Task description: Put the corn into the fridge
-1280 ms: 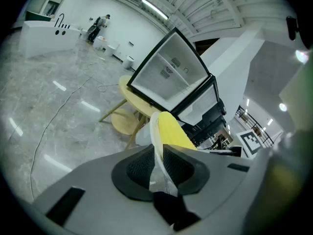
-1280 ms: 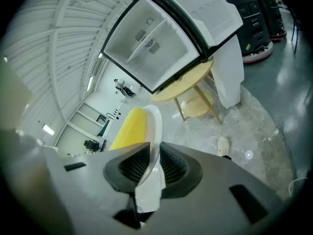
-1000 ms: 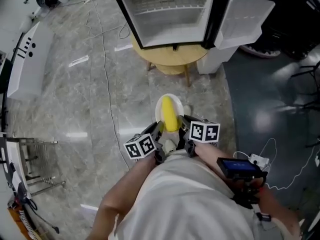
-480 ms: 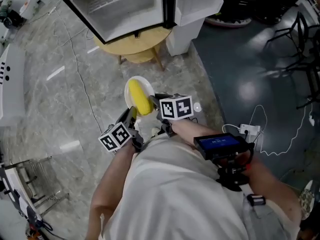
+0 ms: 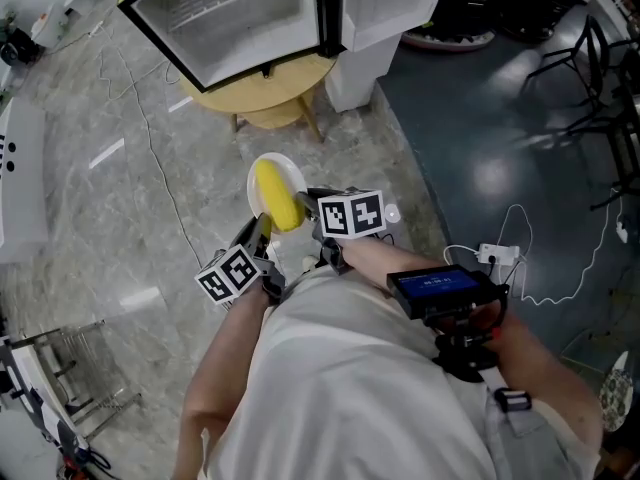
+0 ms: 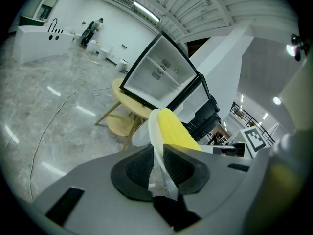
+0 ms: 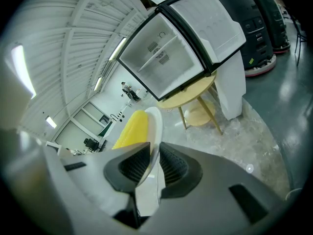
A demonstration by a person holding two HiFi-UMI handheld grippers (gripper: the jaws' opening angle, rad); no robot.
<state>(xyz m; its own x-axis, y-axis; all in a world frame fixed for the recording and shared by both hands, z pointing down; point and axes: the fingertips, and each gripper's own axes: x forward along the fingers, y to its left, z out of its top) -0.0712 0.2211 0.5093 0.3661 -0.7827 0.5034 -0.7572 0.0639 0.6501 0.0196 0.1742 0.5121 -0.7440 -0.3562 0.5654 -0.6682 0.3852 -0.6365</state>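
the left claw (image 6: 157, 153) is clenched on the left rim of the plate (image 5: 264, 166), and the right claw (image 7: 150, 155) is clenched on the plate's right rim. their pads bite the thin white edge from opposite sides. i judge two grips are used so the shallow plate rides level and cannot tip. the corn (image 5: 279, 195) lies loose along the plate's middle, touched by neither claw, so it is carried by the plate rather than pinched. the plate hangs out over the floor (image 5: 110, 198), just in front of the person. beyond the plate's far edge, well apart from it, the fridge (image 5: 235, 23) stands on a round yellow worktop (image 5: 272, 96). its door (image 5: 385, 3) stands open and its white inside faces the plate, seemingly ready to take the corn.
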